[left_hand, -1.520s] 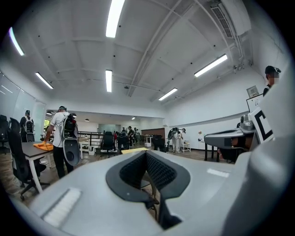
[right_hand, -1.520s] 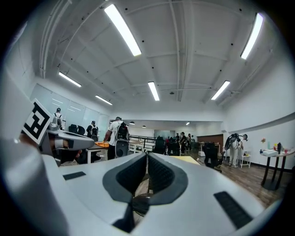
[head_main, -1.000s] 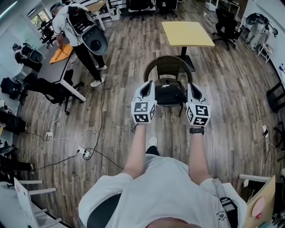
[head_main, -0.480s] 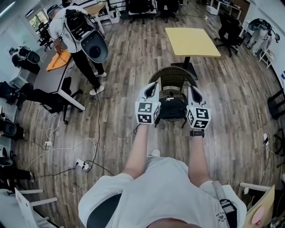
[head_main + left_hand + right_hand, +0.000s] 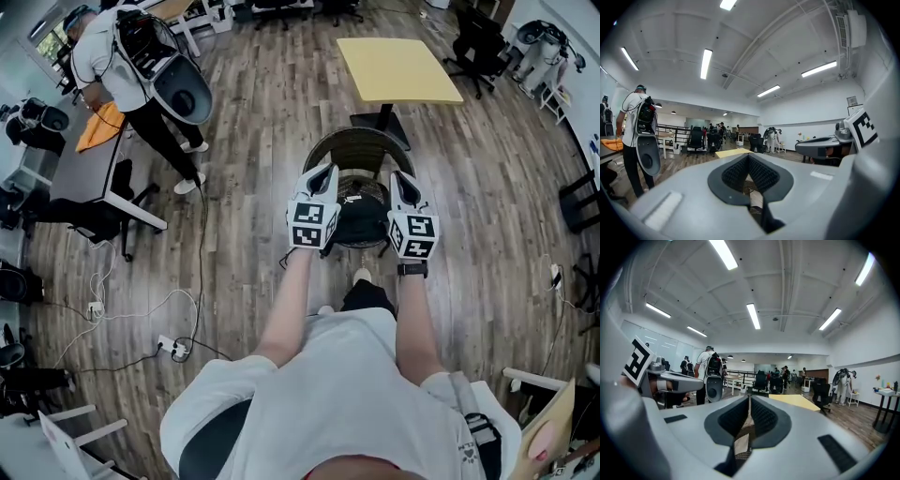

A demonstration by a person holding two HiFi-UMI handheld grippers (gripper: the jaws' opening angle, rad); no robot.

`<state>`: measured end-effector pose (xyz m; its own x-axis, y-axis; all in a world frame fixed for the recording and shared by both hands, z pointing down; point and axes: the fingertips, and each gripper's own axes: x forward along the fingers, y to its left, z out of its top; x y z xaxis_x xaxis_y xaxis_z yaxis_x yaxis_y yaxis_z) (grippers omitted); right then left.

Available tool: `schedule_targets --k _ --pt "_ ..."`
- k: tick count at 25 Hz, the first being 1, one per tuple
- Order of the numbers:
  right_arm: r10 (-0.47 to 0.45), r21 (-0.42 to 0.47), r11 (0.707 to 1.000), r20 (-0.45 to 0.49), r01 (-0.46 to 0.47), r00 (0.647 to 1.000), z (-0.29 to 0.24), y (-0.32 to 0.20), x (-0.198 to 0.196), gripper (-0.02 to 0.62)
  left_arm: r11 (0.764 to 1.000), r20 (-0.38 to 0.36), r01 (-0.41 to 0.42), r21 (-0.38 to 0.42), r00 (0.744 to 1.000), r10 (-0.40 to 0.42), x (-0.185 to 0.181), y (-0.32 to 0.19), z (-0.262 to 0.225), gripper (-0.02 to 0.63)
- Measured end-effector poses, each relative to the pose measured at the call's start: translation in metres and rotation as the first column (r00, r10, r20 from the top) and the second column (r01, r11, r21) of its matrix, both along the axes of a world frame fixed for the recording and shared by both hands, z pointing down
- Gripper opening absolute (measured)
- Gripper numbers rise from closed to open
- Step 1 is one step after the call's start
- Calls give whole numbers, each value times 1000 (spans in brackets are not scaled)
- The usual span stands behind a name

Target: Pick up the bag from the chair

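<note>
Stands over a round-backed wicker chair [image 5: 361, 139] on a wood floor, both arms stretched forward. Holds the left gripper [image 5: 326, 171] by the seat's left edge and the right gripper [image 5: 397, 178] by its right edge, each with jaws pressed together and nothing between the pads. Flanks a black bag [image 5: 361, 220] lying on the middle of the seat, contact with either gripper impossible to tell. Beyond the chair's back, a yellow table [image 5: 398, 70]; far left, a person in a white shirt [image 5: 131, 56] bending toward a desk.
</note>
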<state>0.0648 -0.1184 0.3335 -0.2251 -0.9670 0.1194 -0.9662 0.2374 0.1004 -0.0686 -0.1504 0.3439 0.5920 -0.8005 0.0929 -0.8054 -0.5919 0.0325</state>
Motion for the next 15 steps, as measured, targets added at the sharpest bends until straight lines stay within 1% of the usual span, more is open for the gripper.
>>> schedule_targets --k 7,9,12,15 --pt "-30 -77 997 -20 28 999 37 -38 9 18 998 35 -4 -68 999 6 15 -36 40 11" --pt "-37 -99 994 -18 35 999 47 -48 15 18 996 34 2 -93 999 1 21 -45 51 12" --pt "-46 -131 990 -13 44 999 63 -61 26 18 990 37 3 -141 999 2 33 -55 71 12" --pt "-64 -190 980 -18 60 998 88 -70 31 18 982 49 9 -191 999 1 38 -64 92 12"
